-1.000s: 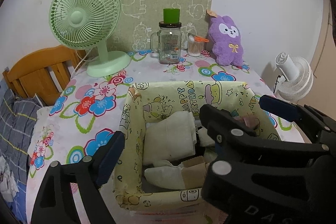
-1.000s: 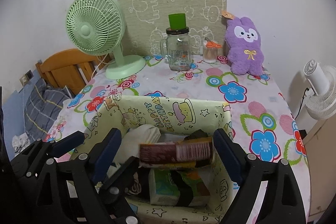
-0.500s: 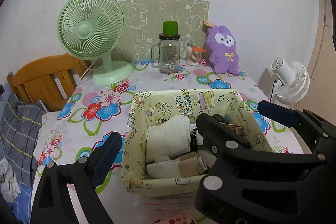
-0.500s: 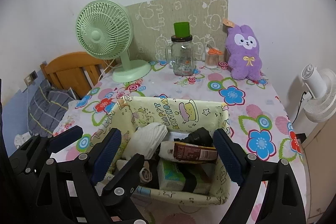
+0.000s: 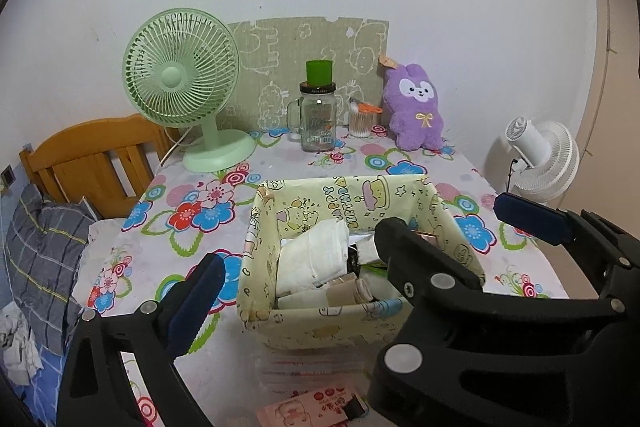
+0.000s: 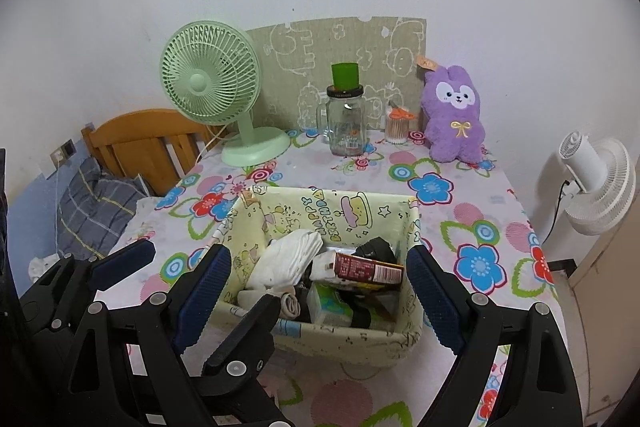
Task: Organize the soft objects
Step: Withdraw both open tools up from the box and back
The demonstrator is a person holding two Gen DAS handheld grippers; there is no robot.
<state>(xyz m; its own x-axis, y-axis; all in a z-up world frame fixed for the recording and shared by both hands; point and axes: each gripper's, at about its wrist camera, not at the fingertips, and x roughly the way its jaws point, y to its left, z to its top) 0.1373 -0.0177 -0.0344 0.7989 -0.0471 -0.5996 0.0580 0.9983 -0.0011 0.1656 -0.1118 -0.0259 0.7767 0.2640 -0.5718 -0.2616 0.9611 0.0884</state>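
Note:
A yellow cartoon-print fabric box (image 5: pixel 360 195) (image 6: pixel 332 203) stands on the floral table. It holds a white folded cloth (image 5: pixel 316 259) (image 6: pixel 288 259), beige socks (image 5: pixel 340 293), a brown-red packet (image 6: pixel 368 269) and a black item (image 6: pixel 374 247). A purple plush bunny (image 5: pixel 416 115) (image 6: pixel 454 115) sits upright at the back right. Both grippers hover side by side before the box's near wall, their fingers interleaved. My left gripper (image 5: pixel 320 283) has its jaws opening, nothing gripped. My right gripper (image 6: pixel 320 297) stands open and empty.
At the back stand a green desk fan (image 5: pixel 180 83), a glass jar (image 5: pixel 318 123) topped by a green cup, and a cotton-swab pot (image 5: pixel 360 119). A pink packet (image 5: pixel 312 407) lies at the near edge. A wooden headboard (image 5: pixel 92 163) is left, a white fan (image 5: pixel 536 159) right.
Both grippers have drawn back and upward from the box, which now looks smaller and farther. The left jaws have spread slightly wider. The box and its contents stayed put.

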